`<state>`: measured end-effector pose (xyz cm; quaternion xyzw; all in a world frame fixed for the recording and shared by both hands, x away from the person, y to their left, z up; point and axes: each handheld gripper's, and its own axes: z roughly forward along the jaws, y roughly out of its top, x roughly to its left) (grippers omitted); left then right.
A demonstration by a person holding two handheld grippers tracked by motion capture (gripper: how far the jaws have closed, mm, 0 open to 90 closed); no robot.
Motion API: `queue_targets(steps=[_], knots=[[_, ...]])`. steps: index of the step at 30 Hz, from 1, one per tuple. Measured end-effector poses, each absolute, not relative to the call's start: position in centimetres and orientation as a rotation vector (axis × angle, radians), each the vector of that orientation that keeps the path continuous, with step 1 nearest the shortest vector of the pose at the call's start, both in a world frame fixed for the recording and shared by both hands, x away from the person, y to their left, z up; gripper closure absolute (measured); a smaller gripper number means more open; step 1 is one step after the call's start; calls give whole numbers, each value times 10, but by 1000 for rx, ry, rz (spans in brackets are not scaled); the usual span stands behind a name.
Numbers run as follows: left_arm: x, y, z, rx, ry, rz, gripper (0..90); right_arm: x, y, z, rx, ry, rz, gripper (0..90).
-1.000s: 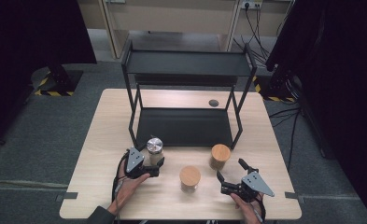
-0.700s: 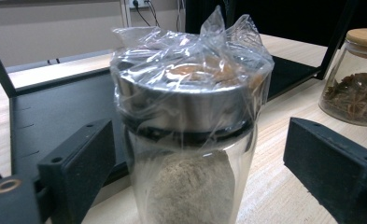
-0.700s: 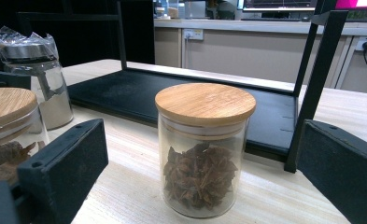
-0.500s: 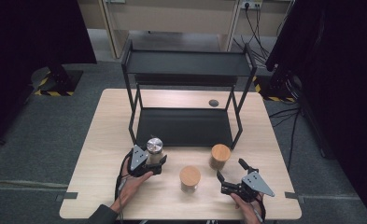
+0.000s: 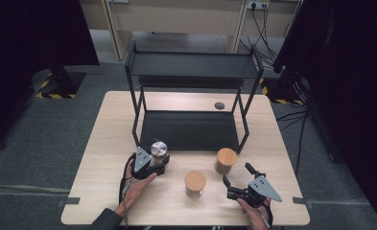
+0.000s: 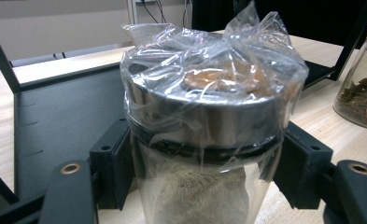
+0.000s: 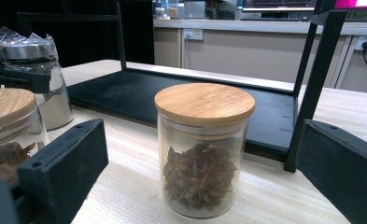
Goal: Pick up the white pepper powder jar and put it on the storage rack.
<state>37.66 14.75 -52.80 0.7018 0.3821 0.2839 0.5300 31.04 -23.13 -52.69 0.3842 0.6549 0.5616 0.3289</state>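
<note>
A glass jar with a metal lid (image 5: pixel 159 148), wrapped in clear plastic (image 6: pixel 204 93), stands by the front left corner of the black rack (image 5: pixel 191 129). My left gripper (image 5: pixel 160 162) is shut on it, one jaw pressed against each side of the glass (image 6: pixel 204 186). Two wooden-lidded jars stand on the table: one (image 5: pixel 195 182) at the front middle, one (image 5: pixel 226 160) nearer the rack's right leg. The nearer jar in the right gripper view (image 7: pixel 203 149) holds star anise. My right gripper (image 5: pixel 236 174) is open just short of it, jaws wide on either side.
The two-tier black rack has a low shelf (image 7: pixel 181 98) and a top shelf (image 5: pixel 191 64), with thin legs (image 7: pixel 312 88) at the corners. A small dark disc (image 5: pixel 219 105) lies on the table behind the rack. Cables and floor stands surround the table.
</note>
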Motion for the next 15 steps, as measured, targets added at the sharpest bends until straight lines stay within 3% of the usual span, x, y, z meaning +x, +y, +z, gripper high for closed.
queue_targets(steps=[15], knots=[[374,146,-524,1668,902,690,310,310,-231,-527,1005,1714,1470,25]])
